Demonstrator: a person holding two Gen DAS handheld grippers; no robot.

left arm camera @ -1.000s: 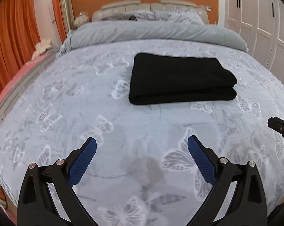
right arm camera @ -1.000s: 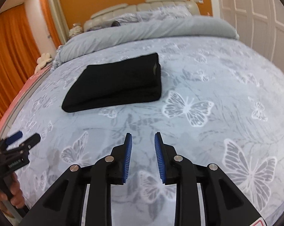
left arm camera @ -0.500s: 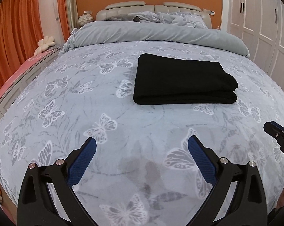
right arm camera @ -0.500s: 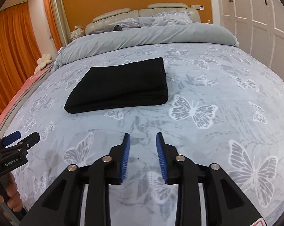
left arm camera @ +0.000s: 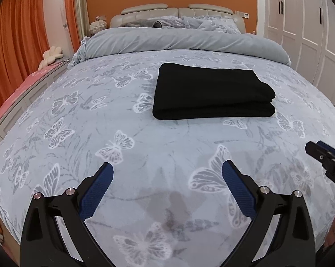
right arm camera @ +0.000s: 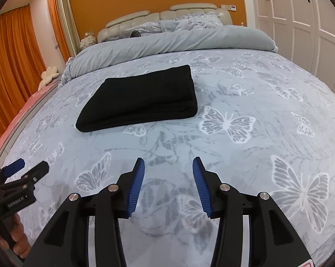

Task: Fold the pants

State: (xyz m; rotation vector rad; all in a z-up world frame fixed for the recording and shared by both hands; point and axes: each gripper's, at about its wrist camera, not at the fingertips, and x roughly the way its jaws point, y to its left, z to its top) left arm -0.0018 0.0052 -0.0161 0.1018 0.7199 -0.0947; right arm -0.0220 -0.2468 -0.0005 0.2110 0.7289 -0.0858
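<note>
On bed (left arm camera: 100,111): folded pants (left arm camera: 212,93) long axis crosswise; both hand-held grippers apart, right opening, empty.

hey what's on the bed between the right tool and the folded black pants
Nothing but bare butterfly-print bedspread. In the right wrist view, the right tool, its jaws opening and empty, faces the folded black pants across a clear stretch.
</note>
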